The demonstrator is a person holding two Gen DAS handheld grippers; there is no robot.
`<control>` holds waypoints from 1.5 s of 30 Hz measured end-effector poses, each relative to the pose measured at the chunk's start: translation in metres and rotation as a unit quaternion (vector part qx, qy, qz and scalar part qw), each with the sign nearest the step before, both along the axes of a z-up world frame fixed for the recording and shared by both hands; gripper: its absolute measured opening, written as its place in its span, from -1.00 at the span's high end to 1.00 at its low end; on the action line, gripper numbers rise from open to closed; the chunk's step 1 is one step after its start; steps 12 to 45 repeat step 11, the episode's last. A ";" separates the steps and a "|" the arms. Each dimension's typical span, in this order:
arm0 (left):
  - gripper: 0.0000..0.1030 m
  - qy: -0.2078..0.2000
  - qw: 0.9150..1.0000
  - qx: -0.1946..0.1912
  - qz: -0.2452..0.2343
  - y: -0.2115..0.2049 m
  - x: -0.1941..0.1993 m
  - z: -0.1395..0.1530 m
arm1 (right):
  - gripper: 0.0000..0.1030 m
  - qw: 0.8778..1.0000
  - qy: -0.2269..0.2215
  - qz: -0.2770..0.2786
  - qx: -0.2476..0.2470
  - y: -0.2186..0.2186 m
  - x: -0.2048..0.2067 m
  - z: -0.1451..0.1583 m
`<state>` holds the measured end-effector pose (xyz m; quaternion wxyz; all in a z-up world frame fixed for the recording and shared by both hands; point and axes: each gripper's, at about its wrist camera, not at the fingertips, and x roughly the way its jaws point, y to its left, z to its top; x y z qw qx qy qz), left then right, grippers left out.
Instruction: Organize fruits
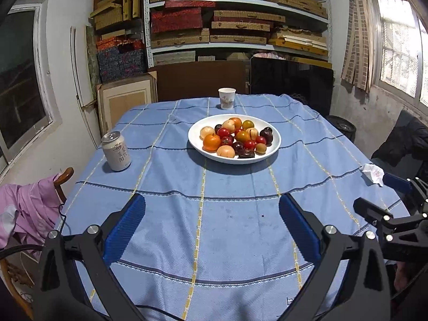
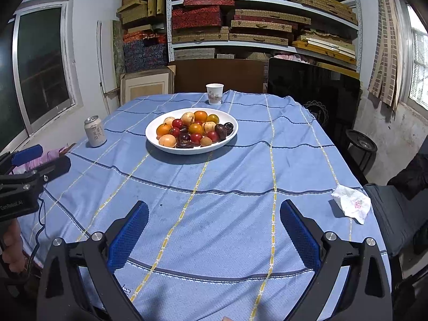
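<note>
A white plate (image 1: 275, 144) in the middle of the table holds several small fruits: an orange (image 1: 211, 142), red tomatoes, dark plums and pale round ones. It also shows in the right wrist view (image 2: 232, 136). My left gripper (image 1: 212, 208) is open and empty, held above the near part of the table, well short of the plate. My right gripper (image 2: 214, 211) is open and empty, also above the near table. Each gripper shows at the edge of the other's view.
A drink can (image 1: 116, 151) stands left of the plate. A paper cup (image 1: 226, 98) stands at the far edge. A crumpled tissue (image 2: 351, 203) lies at the right edge. The blue striped tablecloth (image 1: 214, 230) covers the table. A chair with pink cloth (image 1: 29, 208) is at left.
</note>
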<state>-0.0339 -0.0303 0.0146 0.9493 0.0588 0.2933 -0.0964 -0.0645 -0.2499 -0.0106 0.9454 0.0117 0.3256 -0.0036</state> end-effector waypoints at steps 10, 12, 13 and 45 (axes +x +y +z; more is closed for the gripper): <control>-0.90 0.017 1.000 -0.001 -0.007 0.001 0.007 0.000 | -0.93 1.000 0.001 -0.001 0.004 -0.001 0.001 0.000; -0.90 0.015 1.000 0.000 -0.006 0.000 0.007 0.000 | -0.93 1.000 0.000 -0.001 0.003 0.000 0.001 0.000; -0.90 0.015 1.000 0.000 -0.006 0.000 0.007 0.000 | -0.93 1.000 0.000 -0.001 0.003 0.000 0.001 0.000; -0.90 0.015 1.000 0.000 -0.006 0.000 0.007 0.000 | -0.93 1.000 0.000 -0.001 0.003 0.000 0.001 0.000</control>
